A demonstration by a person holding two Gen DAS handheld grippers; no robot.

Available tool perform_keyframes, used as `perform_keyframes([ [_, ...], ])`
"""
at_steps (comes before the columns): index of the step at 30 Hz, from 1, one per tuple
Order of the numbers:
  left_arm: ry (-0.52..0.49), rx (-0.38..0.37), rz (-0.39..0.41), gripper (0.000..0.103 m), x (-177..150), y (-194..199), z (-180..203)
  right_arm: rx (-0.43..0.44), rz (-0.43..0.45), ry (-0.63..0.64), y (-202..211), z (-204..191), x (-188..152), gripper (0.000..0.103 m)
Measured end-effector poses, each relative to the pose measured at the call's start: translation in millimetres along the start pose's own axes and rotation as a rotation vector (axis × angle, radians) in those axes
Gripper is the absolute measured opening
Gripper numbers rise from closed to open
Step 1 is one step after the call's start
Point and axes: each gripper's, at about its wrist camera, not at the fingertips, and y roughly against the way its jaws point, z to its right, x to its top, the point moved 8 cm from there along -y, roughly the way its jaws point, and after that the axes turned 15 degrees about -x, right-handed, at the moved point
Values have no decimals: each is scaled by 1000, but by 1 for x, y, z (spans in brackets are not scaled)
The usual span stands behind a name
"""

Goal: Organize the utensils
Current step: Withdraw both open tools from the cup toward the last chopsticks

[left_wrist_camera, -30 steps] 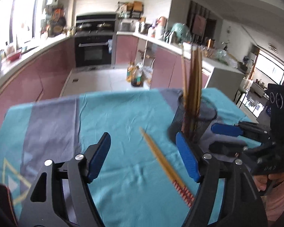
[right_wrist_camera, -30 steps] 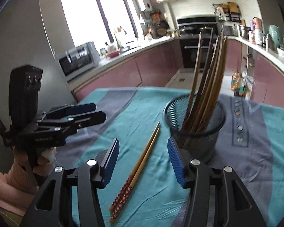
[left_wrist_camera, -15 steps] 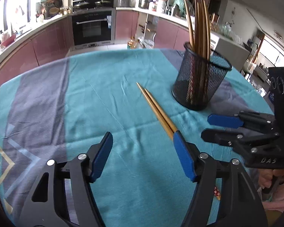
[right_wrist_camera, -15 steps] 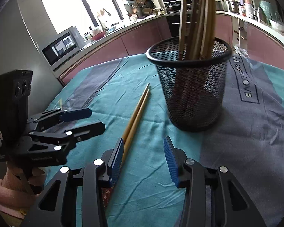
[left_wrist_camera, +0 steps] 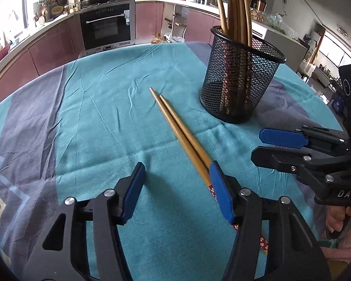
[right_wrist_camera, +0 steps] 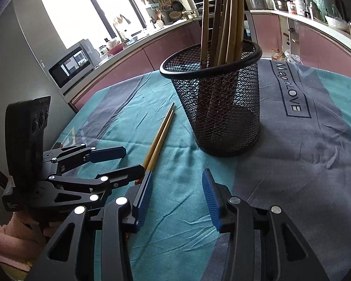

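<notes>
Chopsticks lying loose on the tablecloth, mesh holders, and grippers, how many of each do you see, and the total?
Loose chopsticks: 2
Mesh holders: 1
Grippers, left gripper and right gripper: 2
Total: 5

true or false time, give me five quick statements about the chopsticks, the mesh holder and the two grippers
1. Two chopsticks lie side by side on the tablecloth. True.
2. The mesh holder is tipped over. False: it stands upright.
3. The holder is empty. False: several chopsticks stand in it.
4. The left gripper clamps the loose chopsticks. False: its jaws, which have just been closing, stand apart with nothing gripped; the pair passes under its right finger.
5. The right gripper holds nothing. True.
</notes>
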Motion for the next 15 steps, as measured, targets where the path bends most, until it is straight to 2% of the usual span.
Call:
perform_keyframes([
  [2,-4,-1,-3,50,-2,1,2,0,-2,0,-1,0,0,42],
  [11,4,-28,-20,49,-4,1,4,3,-6,-2,-1,5,1,42],
  [15,15,-21,-22,40,-4,0,1,-2,-7,0,0,5,2,42],
])
